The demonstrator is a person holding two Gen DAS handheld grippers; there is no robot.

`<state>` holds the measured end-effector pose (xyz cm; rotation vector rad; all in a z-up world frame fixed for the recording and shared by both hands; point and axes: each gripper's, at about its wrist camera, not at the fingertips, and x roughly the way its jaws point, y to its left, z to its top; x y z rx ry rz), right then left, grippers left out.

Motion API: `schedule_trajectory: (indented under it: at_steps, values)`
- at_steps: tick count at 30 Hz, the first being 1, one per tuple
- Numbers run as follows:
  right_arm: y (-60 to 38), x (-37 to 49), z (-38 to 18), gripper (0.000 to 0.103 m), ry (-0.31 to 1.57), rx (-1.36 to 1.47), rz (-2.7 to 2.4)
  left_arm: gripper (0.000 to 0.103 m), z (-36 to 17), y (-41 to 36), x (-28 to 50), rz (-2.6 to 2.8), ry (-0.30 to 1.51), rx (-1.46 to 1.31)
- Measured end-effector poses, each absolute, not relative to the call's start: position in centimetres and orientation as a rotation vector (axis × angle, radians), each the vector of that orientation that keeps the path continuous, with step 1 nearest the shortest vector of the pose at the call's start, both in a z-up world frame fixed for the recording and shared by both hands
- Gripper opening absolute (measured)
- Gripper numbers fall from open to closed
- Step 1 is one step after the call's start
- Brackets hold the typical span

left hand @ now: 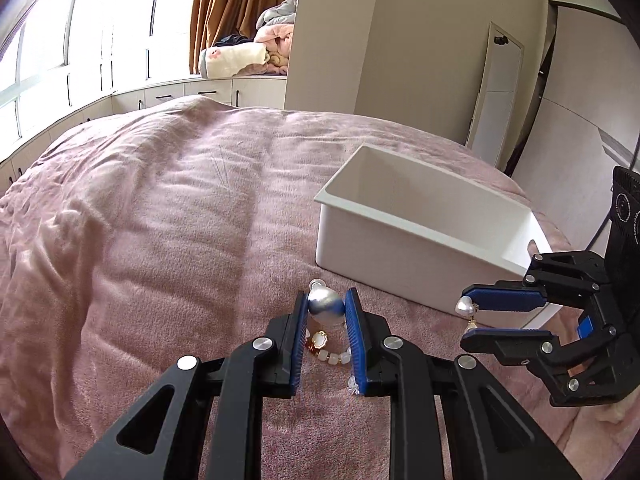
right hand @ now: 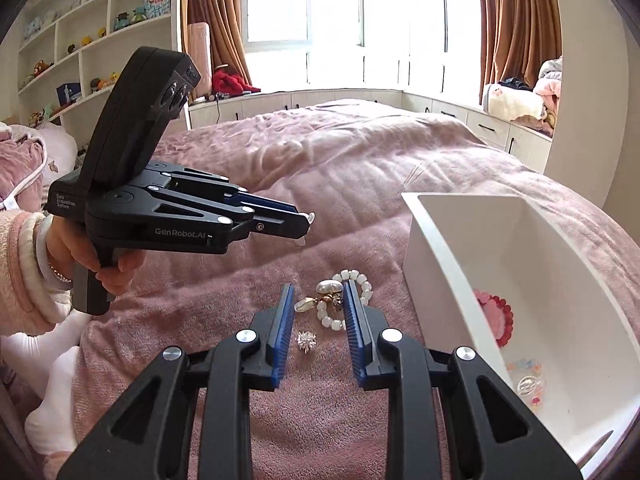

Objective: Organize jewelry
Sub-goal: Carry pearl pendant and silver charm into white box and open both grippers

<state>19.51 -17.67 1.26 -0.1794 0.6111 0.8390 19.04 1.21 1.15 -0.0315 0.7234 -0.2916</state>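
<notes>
Your left gripper [left hand: 326, 308] clamps the silver pearl earring [left hand: 325, 304], lifted clear of the bed [left hand: 160, 220] for carrying to the white box [left hand: 400, 256]. Your right gripper [right hand: 318, 300] hangs released over the bead bracelet [right hand: 360, 284].

Bin [right hand: 448, 264] on bed [right hand: 320, 152], bracelet [right hand: 352, 300] left of it

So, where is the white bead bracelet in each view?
Left wrist: white bead bracelet low centre, inside the left gripper, under the silver ball it grips.
Right wrist: centre, partly behind the right gripper's finger.
Shared landmark: white box, right of it in both.
</notes>
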Motion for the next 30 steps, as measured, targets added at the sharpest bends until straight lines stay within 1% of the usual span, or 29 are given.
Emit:
schedule_trajectory:
  at_steps: [11,19,23,30]
  values:
    - [-23.1,18.3,7.2,0.025,0.418,-0.054,0.711,0.024,7.4,-2.4,18.8,-0.319,0.639,0.05]
    - [-27.9,18.1,9.5,0.025,0.334,0.046,0.592,0.024,11.1,-6.7,19.1,-0.342,0.594,0.118]
    - [-30.1,17.9,10.2,0.025,0.308,0.081,0.539,0.024,12.7,-8.7,19.7,-0.348,0.574,0.101]
    - [-33.8,17.6,11.1,0.026,0.271,0.139,0.447,0.024,13.7,-13.2,21.5,-0.381,0.588,0.147]
